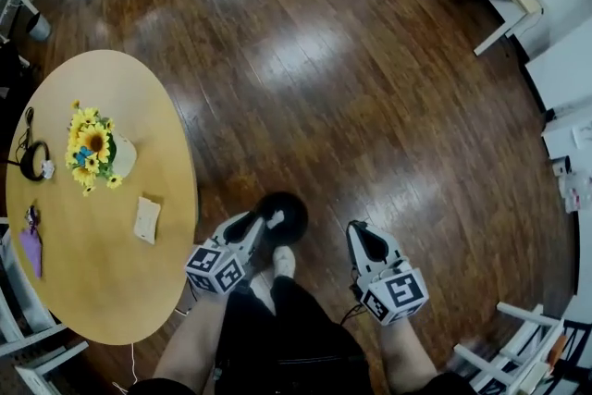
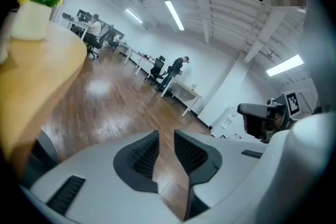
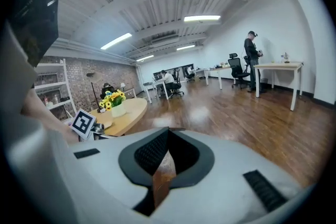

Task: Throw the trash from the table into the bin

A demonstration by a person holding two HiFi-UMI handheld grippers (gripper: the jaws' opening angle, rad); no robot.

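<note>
Trash: white crumpled scrap [image 1: 276, 218] | left hand-held gripper [image 1: 252, 228]: jaws part-open, empty, beside round black floor bin [image 1: 298, 208] holding scrap, so release judged done | right hand-held gripper [image 1: 364, 236]: jaws together, empty, idle | round wooden tabletop [image 1: 111, 291]: flat cream packet [image 1: 146, 219] lies there.

No writing, label or number is legible in any of the views

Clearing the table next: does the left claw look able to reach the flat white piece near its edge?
Likely yes: the left claw is open and empty, and the flat white piece lies by the table edge, nothing between.
</note>
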